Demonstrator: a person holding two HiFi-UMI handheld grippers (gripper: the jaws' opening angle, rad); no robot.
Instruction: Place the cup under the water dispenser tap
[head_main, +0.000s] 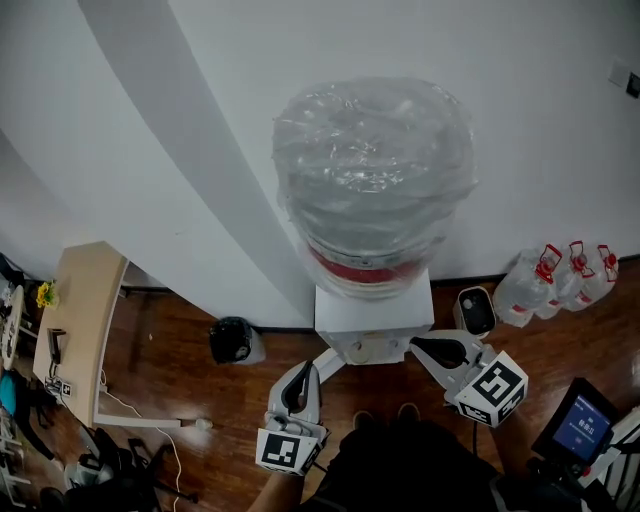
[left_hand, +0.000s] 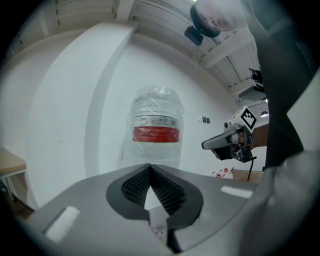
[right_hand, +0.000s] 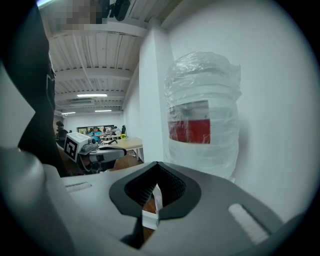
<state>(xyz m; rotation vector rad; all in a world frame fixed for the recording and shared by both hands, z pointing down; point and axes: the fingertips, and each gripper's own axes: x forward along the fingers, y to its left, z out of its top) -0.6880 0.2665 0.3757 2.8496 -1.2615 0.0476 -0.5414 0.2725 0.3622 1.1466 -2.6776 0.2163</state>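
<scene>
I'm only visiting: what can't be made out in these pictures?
Cup: in no view.
Tap: head view, clear plastic-wrapped water bottle overhangs the white dispenser; gripper views, left gripper and right gripper block it.
Print on the blue screen: head view, too small.

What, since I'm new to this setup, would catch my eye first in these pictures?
The big water bottle, wrapped in clear film with a red band, sits on the white dispenser at the head view's centre. Below it the left gripper and right gripper point toward the dispenser, jaws together and empty; no cup shows. Small red-capped water jugs stand on the wooden floor at the right.
</scene>
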